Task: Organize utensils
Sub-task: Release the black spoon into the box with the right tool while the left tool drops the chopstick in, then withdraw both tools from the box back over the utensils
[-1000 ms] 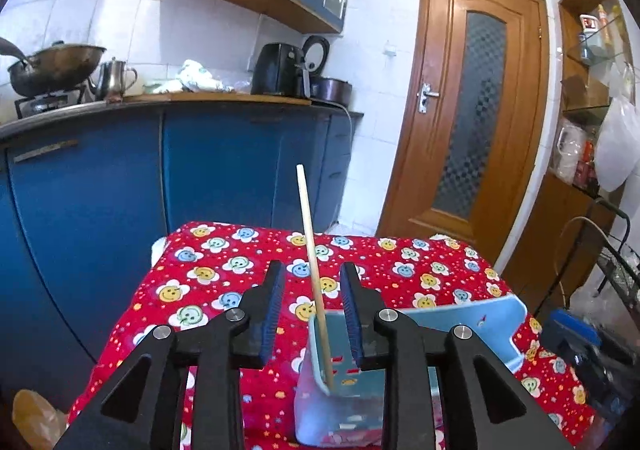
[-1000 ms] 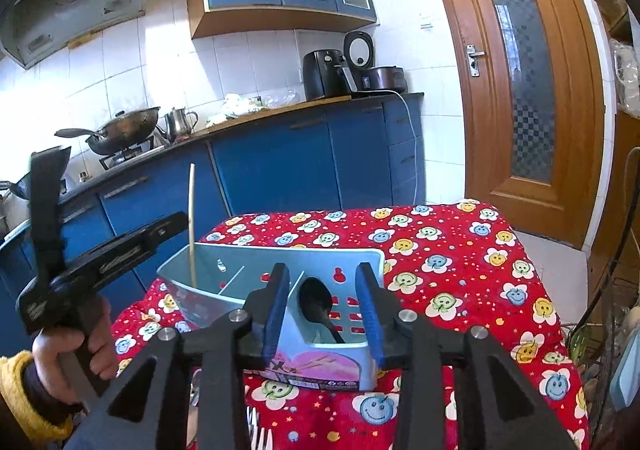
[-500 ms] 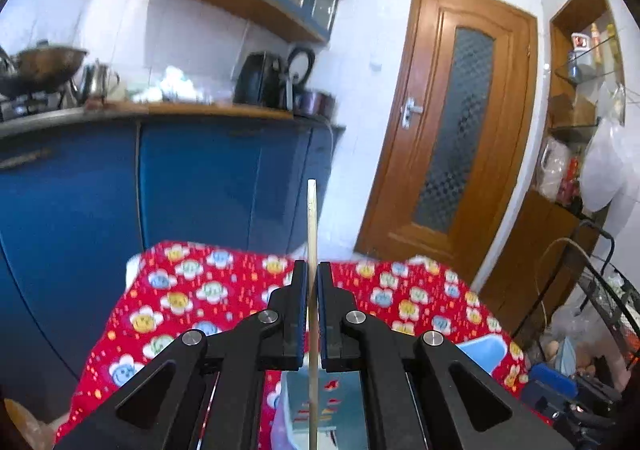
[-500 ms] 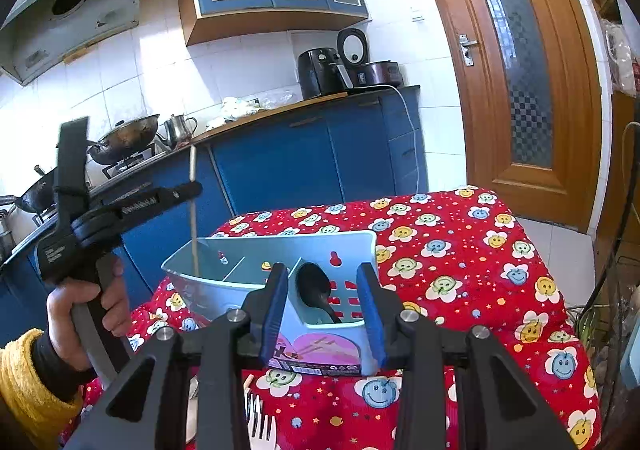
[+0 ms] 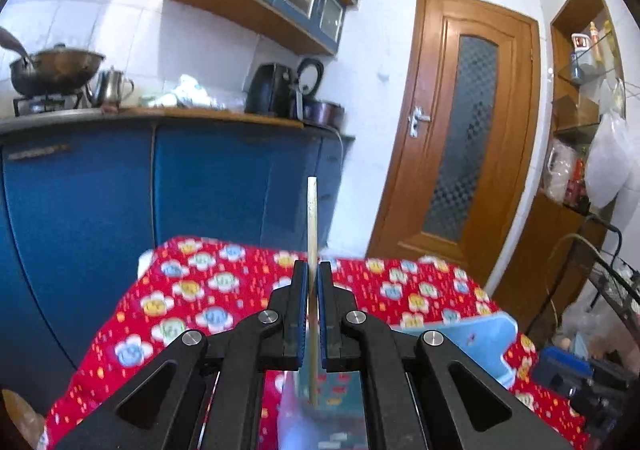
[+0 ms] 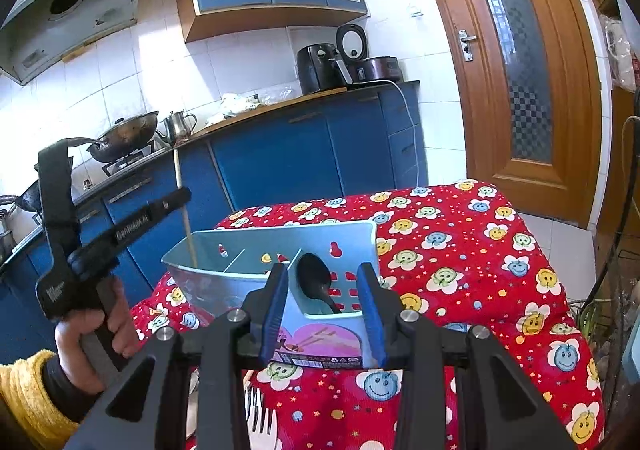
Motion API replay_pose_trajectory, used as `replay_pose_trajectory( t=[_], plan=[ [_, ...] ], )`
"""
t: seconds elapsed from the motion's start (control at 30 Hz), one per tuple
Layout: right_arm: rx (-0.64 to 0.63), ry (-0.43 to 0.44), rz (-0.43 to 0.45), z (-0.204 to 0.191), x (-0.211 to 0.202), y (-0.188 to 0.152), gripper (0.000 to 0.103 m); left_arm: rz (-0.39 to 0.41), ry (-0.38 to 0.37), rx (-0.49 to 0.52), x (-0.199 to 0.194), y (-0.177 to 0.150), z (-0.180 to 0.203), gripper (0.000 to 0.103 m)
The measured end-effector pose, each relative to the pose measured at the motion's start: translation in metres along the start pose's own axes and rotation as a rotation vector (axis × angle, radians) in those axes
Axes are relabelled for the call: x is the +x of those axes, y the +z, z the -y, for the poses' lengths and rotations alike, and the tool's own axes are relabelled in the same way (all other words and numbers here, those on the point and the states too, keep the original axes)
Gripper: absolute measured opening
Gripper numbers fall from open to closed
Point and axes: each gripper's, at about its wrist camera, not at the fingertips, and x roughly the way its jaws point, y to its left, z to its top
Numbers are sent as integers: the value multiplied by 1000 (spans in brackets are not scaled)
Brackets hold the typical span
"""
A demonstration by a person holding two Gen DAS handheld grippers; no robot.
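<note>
My left gripper [image 5: 313, 270] is shut on a thin wooden chopstick [image 5: 312, 217], which stands upright between its blue pads. In the right wrist view the chopstick [image 6: 182, 201] has its lower end inside the left compartment of the light blue utensil holder [image 6: 280, 238]. A person's hand [image 6: 92, 334] holds the left gripper [image 6: 186, 195] there. A black spoon [image 6: 314, 278] rests in the holder's right compartment. My right gripper [image 6: 323, 270] is open just in front of that compartment, with nothing between its pads.
The holder stands on a table with a red flowered cloth [image 6: 460, 250]. A pale fork [image 6: 260, 424] lies on the cloth below my right gripper. Blue kitchen cabinets [image 5: 224, 185] run behind the table and a wooden door [image 5: 460, 137] is at the right.
The left jaws went from open around the chopstick to shut on it, and the left view tilted up slightly. The right gripper stayed where it was.
</note>
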Motion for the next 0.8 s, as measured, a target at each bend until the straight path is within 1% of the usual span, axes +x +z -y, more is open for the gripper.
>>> replay_pose_trajectory(
  t=[0.03,0.07,0.1,0.17,0.23,0.5,0.8],
  plan=[
    [-1,-1,-3,-1,-1,-1,39,-19,-4,0,0,-3,-1,6],
    [-1,-1,-7,-2,-2,-1,40,-37,-6,-3,-1,-5,-3,12],
    [-3,-4,-12,-3,-3,-1,41,-48,-8,-5,-2,-7,-3,15],
    [-5,-11,-22,-5,-4,-2,43,-83,-17,-10,-6,-10,-5,25],
    [-8,-17,-31,-7,-6,-3,43,-99,-20,-16,-12,-12,-7,28],
    [-7,-62,-85,-15,-17,-11,43,-171,-26,-41,-42,-19,-17,30],
    [12,-107,-155,-19,-32,-26,45,-252,-6,11,-72,-29,-13,31]
  ],
)
